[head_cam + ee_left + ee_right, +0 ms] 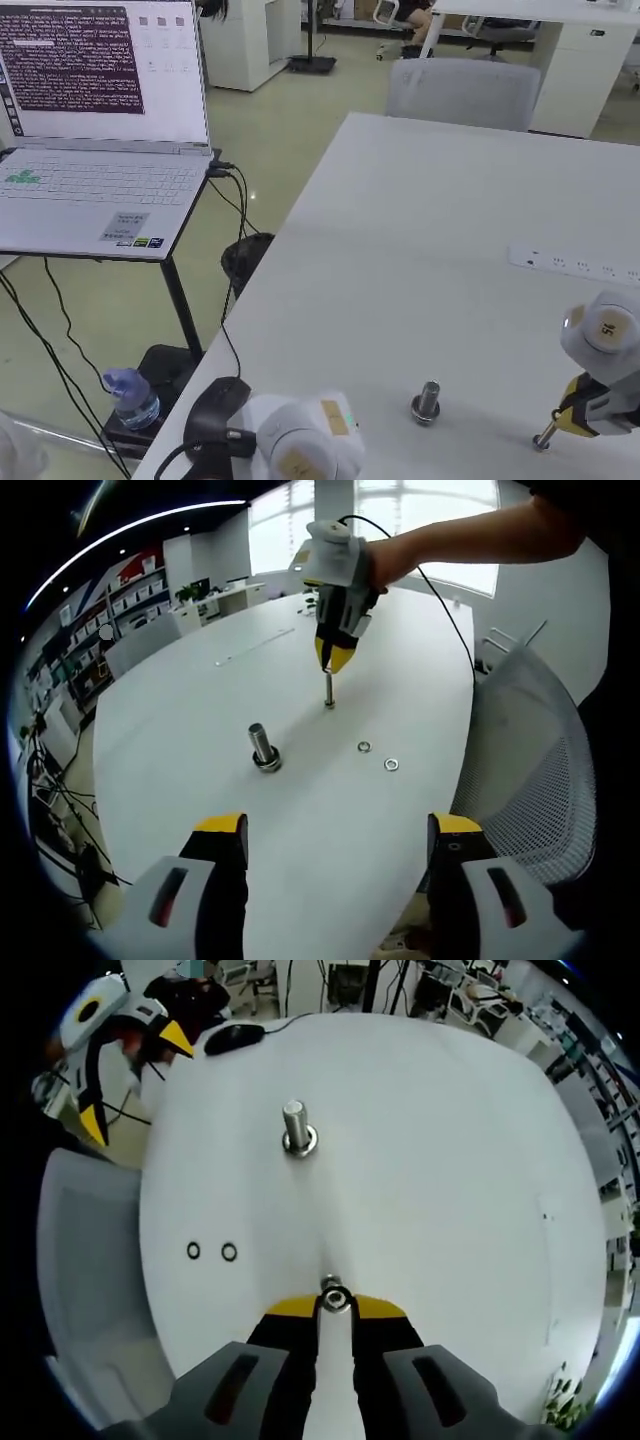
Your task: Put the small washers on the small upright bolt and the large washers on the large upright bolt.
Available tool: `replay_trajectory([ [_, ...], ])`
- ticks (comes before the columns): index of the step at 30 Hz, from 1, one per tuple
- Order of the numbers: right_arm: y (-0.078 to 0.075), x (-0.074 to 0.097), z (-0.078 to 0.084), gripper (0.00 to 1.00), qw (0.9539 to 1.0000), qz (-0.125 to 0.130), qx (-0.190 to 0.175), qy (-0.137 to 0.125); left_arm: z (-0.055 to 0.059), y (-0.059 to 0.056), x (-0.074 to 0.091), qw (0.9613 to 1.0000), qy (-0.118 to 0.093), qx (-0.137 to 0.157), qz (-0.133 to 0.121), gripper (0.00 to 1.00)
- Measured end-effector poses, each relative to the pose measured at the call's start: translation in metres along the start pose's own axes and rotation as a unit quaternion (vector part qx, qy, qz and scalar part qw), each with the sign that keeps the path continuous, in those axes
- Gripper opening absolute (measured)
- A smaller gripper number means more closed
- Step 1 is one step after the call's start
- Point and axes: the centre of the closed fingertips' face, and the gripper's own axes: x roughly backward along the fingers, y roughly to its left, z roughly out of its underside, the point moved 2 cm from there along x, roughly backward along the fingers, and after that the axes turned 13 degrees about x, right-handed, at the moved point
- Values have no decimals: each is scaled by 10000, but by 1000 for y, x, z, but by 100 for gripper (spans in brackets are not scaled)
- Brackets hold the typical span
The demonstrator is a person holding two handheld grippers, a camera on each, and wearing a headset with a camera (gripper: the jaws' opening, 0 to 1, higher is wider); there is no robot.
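On white table [430,250]: lg bolt [426,402], power strip [575,266]; laptop [100,150] beside

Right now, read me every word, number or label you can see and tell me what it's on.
Laptop screen: terminal lines, too small to read.
Laptop palm-rest stickers: blurred, unreadable.
Yellow sticker on the right gripper: two characters, too blurred to tell.
Stickers on the left gripper: unreadable.

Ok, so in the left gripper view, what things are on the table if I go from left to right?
large bolt → small bolt → first washer → second washer
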Motion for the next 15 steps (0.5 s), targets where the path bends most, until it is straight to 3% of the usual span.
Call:
replay_trajectory([
  [15,0,-11,3,12,10000,-85,-36,36,3,5,-2,10000,55,26,-25,78],
])
